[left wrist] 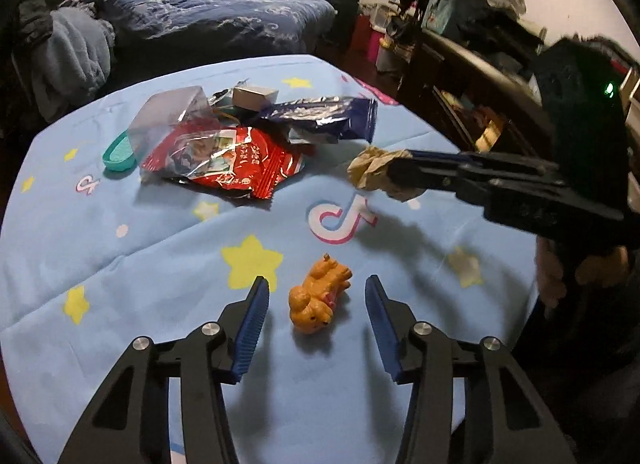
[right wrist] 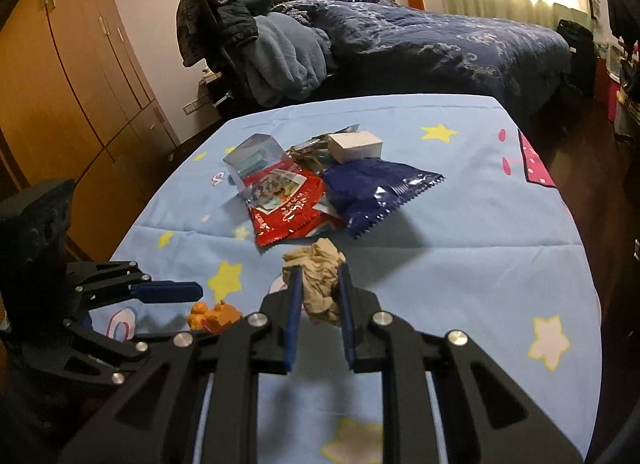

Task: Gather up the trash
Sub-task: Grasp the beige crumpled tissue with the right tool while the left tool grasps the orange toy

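Your biggest risk is the orange toy animal (left wrist: 320,300): it lies on the blue star-print table (left wrist: 120,264) right between your left tongs' (left wrist: 316,306) pads, and it looks like a toy, not trash. If you close and carry it off with the rubbish, you collect the wrong thing. The second risk is the crumpled brown paper (right wrist: 318,288) in your right tongs (right wrist: 318,292): it is soft and springy, gripped only across part of its bulk, so a quick swing or a slack squeeze could let it slip out and drop back on the table.

Your left tongs stand about half open around the toy, with clear gaps on both sides and neither pad touching it. Your right tongs are narrowed down and clamped on the paper wad, which hangs lifted above the cloth.

The remaining trash sits in a heap farther back on the table: a red snack wrapper (left wrist: 228,162), a dark blue wrapper (left wrist: 328,116), a clear plastic box (left wrist: 172,120) and a small white box (right wrist: 354,146).
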`<control>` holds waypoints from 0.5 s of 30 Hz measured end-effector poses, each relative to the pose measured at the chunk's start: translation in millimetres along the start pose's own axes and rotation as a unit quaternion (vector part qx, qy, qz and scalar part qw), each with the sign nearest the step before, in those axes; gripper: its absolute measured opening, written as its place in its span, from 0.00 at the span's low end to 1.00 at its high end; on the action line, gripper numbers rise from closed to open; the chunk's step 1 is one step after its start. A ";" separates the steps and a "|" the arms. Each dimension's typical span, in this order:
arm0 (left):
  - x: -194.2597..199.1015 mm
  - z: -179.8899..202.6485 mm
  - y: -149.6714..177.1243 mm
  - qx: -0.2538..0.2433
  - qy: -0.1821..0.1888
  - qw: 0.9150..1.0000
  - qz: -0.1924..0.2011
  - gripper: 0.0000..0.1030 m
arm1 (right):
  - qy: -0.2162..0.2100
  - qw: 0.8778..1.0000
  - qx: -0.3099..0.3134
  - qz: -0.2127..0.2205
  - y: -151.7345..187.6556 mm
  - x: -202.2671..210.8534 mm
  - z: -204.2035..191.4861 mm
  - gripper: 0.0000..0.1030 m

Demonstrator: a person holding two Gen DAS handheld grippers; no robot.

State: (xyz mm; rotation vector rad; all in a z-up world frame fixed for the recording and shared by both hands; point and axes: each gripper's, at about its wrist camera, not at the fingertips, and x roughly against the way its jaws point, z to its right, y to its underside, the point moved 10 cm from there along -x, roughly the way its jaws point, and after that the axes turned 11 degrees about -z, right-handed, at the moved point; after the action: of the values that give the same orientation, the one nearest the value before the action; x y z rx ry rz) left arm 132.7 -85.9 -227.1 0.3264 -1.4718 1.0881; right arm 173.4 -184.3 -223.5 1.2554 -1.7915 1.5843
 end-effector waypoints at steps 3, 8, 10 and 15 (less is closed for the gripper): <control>-8.7 3.5 3.3 -0.016 -0.014 1.000 -0.016 0.34 | 0.001 1.000 -0.005 0.000 3.0 0.5 2.9 0.18; -10.7 2.4 5.4 -0.014 -0.019 1.000 -0.021 0.23 | 0.001 1.000 -0.011 0.001 5.6 1.4 6.4 0.18; -10.3 1.9 5.6 -0.010 -0.018 1.000 -0.022 0.22 | 0.000 1.000 -0.012 0.001 6.2 2.2 6.9 0.18; 0.5 7.3 -0.8 -0.008 -0.015 1.000 -0.008 0.22 | 0.000 1.000 -0.016 0.010 4.8 9.3 9.4 0.18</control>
State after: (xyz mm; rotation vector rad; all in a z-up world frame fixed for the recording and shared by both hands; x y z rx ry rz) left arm 128.6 -91.7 -225.2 0.3441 -1.5015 1.0612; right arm 167.0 -196.6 -220.9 1.2270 -1.8269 1.5609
